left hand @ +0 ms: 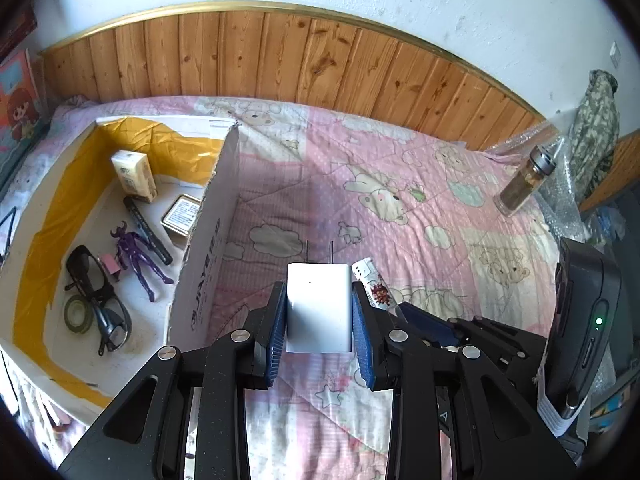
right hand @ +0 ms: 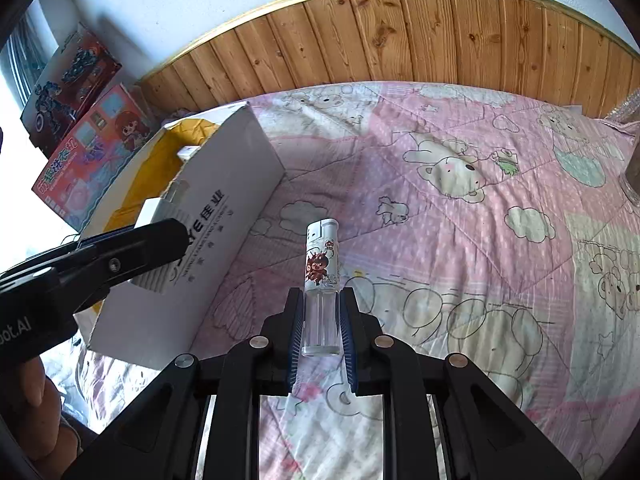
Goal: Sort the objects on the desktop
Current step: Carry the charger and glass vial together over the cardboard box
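Each claw is loaded for the box [left hand: 208, 216]: the left gripper [left hand: 319, 312] clamps a charger [left hand: 319, 304] by its flat sides, prongs forward, while the right gripper [right hand: 321, 324] pinches a small bottle [right hand: 321, 264] by its clear base, both above the quilt [left hand: 400, 200].

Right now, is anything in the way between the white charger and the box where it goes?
Only the box's own side wall. The left gripper holds the charger above the blanket, just outside that wall, so it has to pass over the wall's rim. Nothing else visible blocks it.

home bedroom: teddy-print quilt [left hand: 400, 184] (pink), wood-panelled wall [left hand: 280, 60]
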A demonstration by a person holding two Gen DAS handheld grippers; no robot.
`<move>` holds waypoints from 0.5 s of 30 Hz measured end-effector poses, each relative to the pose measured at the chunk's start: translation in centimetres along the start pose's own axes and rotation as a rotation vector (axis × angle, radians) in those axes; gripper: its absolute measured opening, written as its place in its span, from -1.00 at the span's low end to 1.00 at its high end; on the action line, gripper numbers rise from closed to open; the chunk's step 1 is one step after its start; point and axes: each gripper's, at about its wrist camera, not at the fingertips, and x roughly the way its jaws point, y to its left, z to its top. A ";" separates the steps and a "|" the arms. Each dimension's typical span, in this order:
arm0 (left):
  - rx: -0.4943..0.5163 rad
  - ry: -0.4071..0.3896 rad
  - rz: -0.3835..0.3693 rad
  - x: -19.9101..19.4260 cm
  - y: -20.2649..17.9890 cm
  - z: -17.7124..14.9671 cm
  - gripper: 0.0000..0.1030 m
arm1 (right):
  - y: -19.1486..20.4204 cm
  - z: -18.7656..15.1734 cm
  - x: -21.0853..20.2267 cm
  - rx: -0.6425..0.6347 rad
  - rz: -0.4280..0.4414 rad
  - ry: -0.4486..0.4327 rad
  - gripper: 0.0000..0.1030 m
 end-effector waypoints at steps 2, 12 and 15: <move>0.000 -0.007 -0.002 -0.9 0.2 -0.5 -0.39 | 1.0 -0.5 -0.8 -0.012 0.012 -0.008 -0.62; -0.004 -0.035 -0.010 -4.7 1.8 -2.4 -0.39 | 4.8 -2.4 -4.7 -0.055 0.055 -0.050 -0.62; -0.023 -0.042 -0.010 -5.7 2.8 -2.7 -0.39 | 5.7 -3.0 -5.2 -0.069 0.062 -0.051 -0.62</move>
